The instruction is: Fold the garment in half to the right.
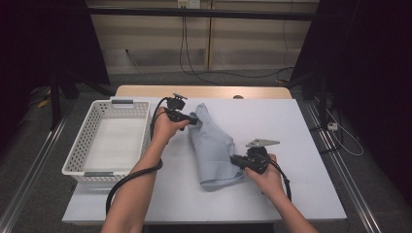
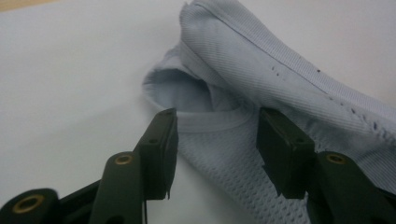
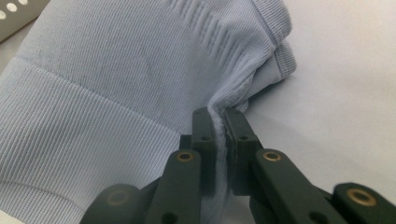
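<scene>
Two handheld grippers work a pale blue ribbed knit garment (image 1: 214, 148) lying mid-table beside a white perforated plastic basket (image 1: 87, 145). The right gripper (image 3: 219, 116) pinches its edge; the left gripper (image 2: 215, 135) straddles a hem, jaws apart. Closing carelessly might catch just one layer, bunching the fabric.

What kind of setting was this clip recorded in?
Most likely a lab-style recording booth, not a home. Black curtains flank a white-topped table, cables trail down the pale back wall, and the table holds little besides a white perforated plastic basket and a light blue knitted garment.
</scene>
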A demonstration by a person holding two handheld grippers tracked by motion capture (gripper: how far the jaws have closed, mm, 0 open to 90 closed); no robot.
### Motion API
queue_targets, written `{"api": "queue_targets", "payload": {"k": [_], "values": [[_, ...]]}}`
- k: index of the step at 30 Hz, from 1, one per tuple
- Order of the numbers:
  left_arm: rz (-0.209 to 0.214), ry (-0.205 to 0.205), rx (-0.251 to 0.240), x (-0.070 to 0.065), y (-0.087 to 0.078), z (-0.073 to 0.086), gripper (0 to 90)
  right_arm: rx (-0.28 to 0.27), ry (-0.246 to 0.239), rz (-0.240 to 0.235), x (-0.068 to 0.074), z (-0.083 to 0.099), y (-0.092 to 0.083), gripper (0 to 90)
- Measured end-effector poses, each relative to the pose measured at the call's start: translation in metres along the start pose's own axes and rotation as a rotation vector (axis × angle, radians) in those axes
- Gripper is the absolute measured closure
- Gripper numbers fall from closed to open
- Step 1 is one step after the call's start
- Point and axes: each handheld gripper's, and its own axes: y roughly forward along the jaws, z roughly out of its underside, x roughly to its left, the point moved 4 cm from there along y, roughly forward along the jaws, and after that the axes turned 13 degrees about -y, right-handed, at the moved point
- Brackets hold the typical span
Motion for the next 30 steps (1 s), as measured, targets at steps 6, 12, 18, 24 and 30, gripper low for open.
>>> {"api": "queue_targets", "payload": {"k": [6,12,18,24,30], "values": [[-0.006,0.03,-0.002,-0.002,0.018,0.001,54.5,-0.007,-0.005,0.006,0.003,-0.002,-0.002,84.5],[-0.019,0.048,0.002,-0.002,0.027,0.004,59.1,-0.012,-0.014,0.007,0.004,-0.004,-0.002,84.4],[-0.076,0.087,0.037,-0.005,0.027,0.006,74.7,-0.008,-0.021,0.01,0.005,-0.004,-0.002,84.5],[-0.065,0.025,0.04,-0.007,0.027,0.008,88.9,-0.004,-0.022,0.011,0.005,-0.004,-0.002,84.5],[-0.041,-0.011,0.038,-0.006,0.016,0.003,89.9,-0.004,-0.011,0.011,0.005,-0.003,-0.004,84.6]]}}
